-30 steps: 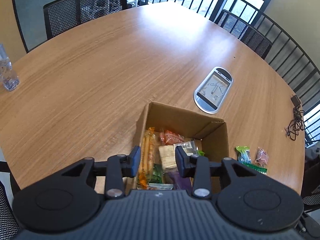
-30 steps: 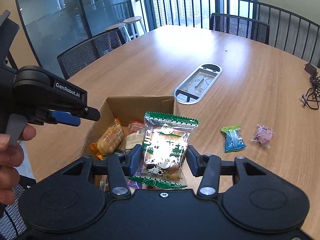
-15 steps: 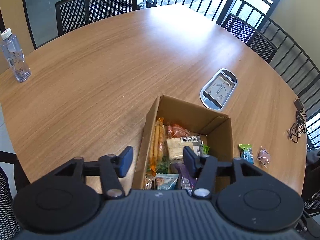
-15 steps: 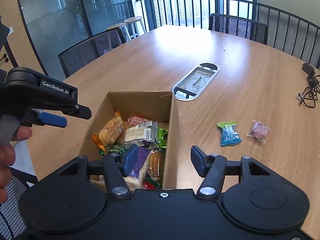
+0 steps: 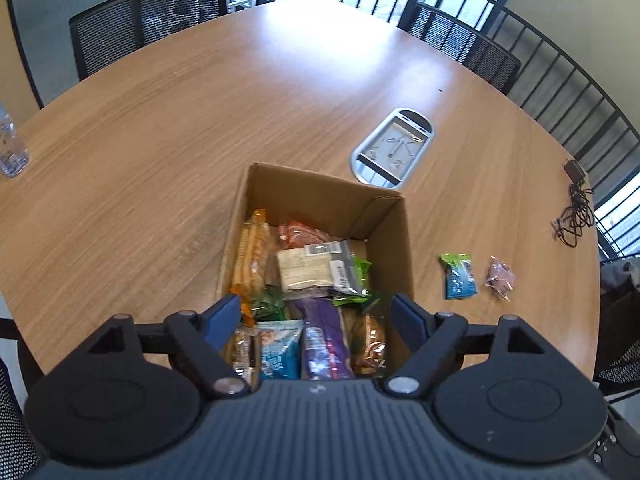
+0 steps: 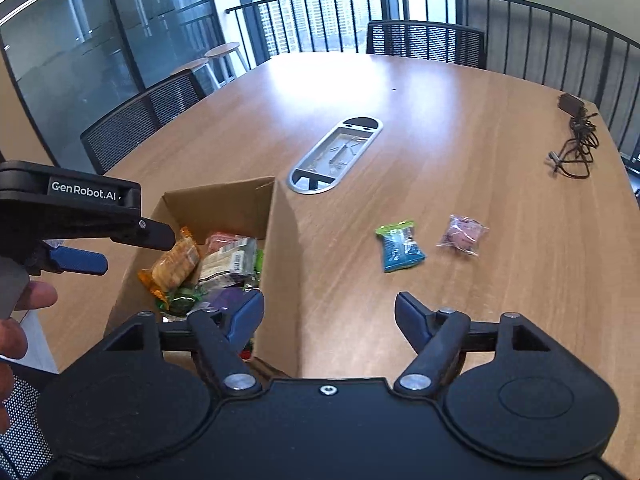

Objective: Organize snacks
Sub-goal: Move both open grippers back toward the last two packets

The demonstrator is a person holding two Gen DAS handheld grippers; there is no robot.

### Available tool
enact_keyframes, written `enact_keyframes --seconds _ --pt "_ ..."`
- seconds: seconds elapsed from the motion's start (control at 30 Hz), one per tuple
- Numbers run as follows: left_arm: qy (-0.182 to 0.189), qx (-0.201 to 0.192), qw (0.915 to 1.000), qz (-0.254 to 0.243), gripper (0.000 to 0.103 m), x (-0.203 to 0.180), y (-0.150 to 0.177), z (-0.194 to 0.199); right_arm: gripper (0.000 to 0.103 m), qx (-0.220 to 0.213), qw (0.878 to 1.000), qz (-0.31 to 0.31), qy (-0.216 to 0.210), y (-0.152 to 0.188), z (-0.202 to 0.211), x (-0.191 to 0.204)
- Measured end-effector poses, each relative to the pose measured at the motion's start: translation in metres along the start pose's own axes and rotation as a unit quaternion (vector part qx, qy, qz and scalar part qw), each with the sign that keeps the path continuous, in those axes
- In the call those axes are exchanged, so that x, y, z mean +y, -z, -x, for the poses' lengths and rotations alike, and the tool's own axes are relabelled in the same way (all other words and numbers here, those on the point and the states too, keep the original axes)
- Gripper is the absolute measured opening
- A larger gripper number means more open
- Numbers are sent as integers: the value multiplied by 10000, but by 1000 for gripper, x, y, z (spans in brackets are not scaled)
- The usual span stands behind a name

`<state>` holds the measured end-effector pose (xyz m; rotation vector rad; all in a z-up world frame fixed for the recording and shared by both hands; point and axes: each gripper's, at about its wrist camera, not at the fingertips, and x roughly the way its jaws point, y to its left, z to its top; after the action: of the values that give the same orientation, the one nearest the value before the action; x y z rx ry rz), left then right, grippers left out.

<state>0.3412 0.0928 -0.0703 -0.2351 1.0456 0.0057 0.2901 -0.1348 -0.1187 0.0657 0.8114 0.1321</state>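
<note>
A cardboard box [image 5: 320, 192] stands on the wooden table with several snack packets in it: an orange biscuit pack [image 5: 250, 256], a white cracker pack [image 5: 312, 268], a purple pack [image 5: 324, 336]. My left gripper [image 5: 316, 312] hovers over the box's near end, its jaws opening with nothing between them. My right gripper [image 6: 330, 312] straddles the box's right wall [image 6: 284, 280], its jaws also opening and holding nothing. A blue-green packet [image 6: 400, 244] and a pink packet [image 6: 462, 234] lie on the table to the right of the box.
A metal cable hatch [image 5: 394, 150] is set in the table behind the box. A black charger with a coiled cable [image 6: 574, 148] lies at the far right, a water bottle [image 5: 12, 148] at the far left. Mesh chairs ring the table. A person's hand [image 6: 16, 320] holds the left gripper.
The right gripper let go of the green-and-white snack packet, which dropped into the box, then shifted right with its jaws wider. The left gripper's jaws widened over the box.
</note>
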Motion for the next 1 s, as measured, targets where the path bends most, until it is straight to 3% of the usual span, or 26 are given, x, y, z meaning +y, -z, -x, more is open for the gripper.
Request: enact_keyframes --seconds 0.5,1.0 --pt "441 34 9966 -695 81 -60 -4 -14 72 -184 9974 -465 510 2 2 -32" --pt "690 296 9888 -1292 81 -106 -11 -54 72 -67 9896 -1111 914 7 -15 -70"
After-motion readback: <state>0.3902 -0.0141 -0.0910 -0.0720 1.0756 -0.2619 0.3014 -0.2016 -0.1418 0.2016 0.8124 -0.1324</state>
